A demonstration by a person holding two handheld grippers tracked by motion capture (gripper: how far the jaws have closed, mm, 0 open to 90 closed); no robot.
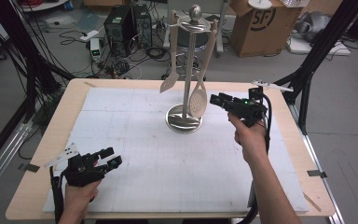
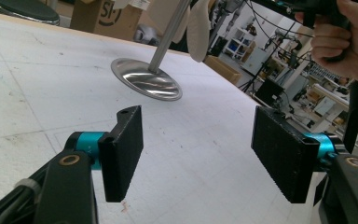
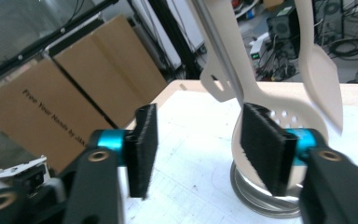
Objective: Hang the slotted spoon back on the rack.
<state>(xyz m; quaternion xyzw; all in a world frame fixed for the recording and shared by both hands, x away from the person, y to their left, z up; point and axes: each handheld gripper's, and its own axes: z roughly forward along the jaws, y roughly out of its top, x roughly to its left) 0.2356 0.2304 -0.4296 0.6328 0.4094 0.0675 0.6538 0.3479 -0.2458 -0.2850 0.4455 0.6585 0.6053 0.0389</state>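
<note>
A metal utensil stand [image 1: 184, 119] with a round base stands at the table's far middle. Cream utensils hang from it: a slotted spoon [image 1: 199, 99], a solid spoon [image 1: 169, 79] and, in the right gripper view, a spatula [image 3: 216, 81]. My right gripper [image 1: 216, 98] is held in the air just right of the slotted spoon [image 3: 286, 119], open, with nothing between its fingers. My left gripper [image 1: 112, 157] rests low near the front left of the table, open and empty. It points toward the stand's base [image 2: 145, 79].
A white gridded mat [image 1: 168, 158] covers the wooden table [image 1: 51, 135]. Cardboard boxes [image 1: 256, 23], computers [image 1: 121, 23] and cables lie on the floor beyond. Black frame posts [image 1: 317, 46] stand at the table's right and left.
</note>
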